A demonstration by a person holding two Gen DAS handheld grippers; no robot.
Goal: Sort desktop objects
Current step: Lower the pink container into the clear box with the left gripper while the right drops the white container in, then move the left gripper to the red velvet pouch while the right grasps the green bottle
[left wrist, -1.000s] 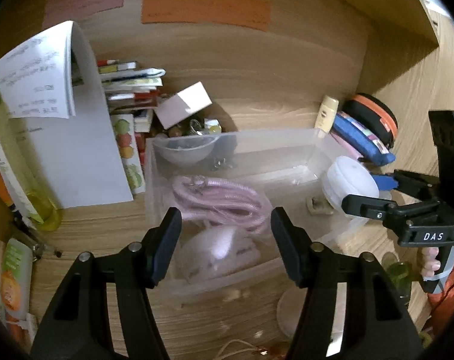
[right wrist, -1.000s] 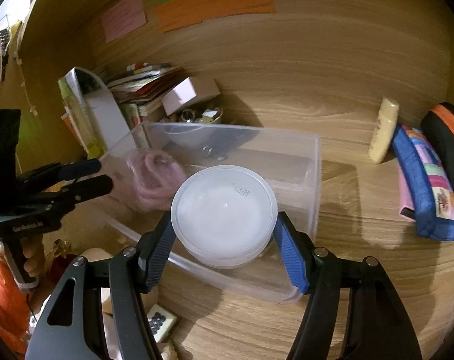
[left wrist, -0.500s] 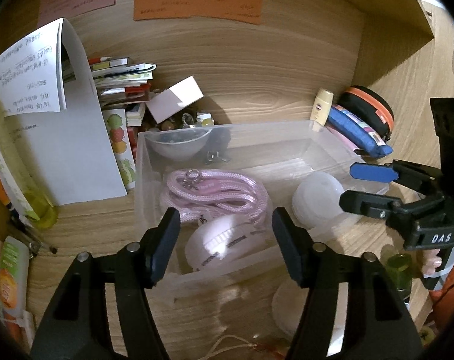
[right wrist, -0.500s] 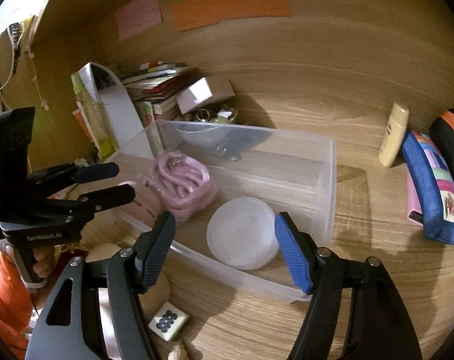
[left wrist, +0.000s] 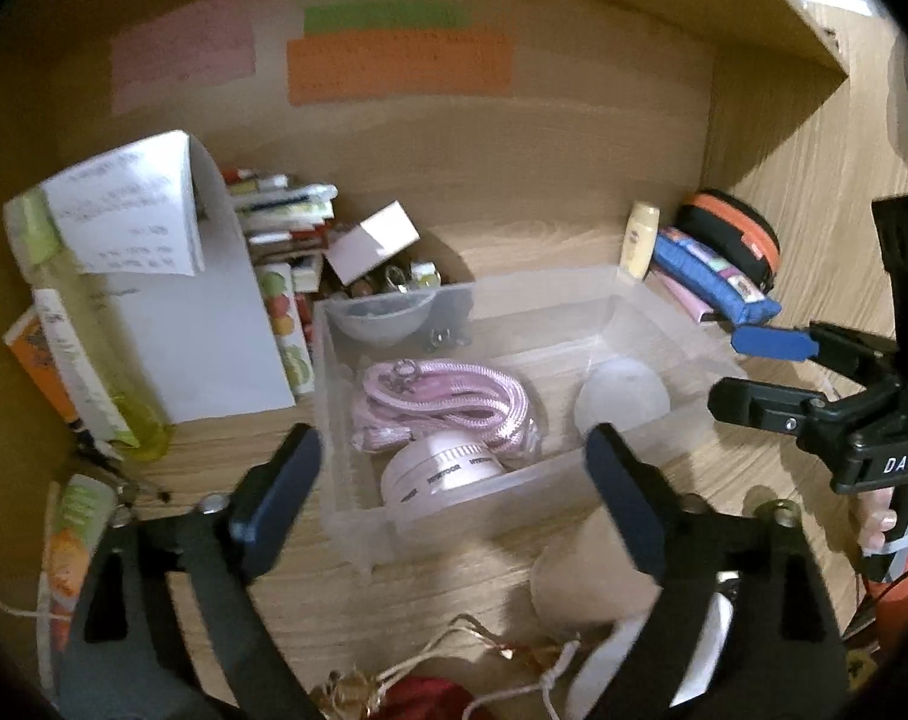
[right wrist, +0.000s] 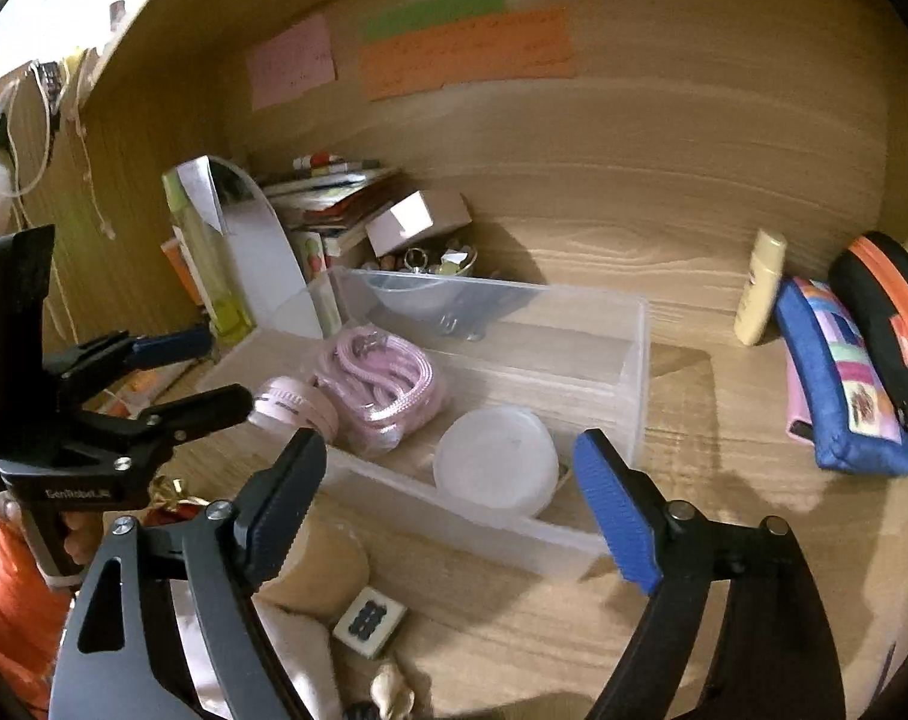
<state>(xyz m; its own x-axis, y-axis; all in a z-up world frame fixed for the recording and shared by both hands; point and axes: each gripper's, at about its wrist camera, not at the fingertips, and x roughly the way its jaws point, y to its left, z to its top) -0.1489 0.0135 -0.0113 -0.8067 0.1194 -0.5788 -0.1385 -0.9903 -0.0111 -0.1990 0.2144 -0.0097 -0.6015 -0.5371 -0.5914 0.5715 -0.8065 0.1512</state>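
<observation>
Grippers opening, empty, above bin rim

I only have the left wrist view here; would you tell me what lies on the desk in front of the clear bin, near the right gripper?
Observer: A mahjong tile lies face up on the desk, in front of the clear bin and below the right gripper.
Operator: Is the right gripper holding anything?
Observer: No, its jaws are opening with nothing between them; the white round container sits in the bin beyond them.
Operator: Anything left of my view?
Observer: Strings hang on the side wall.
</observation>
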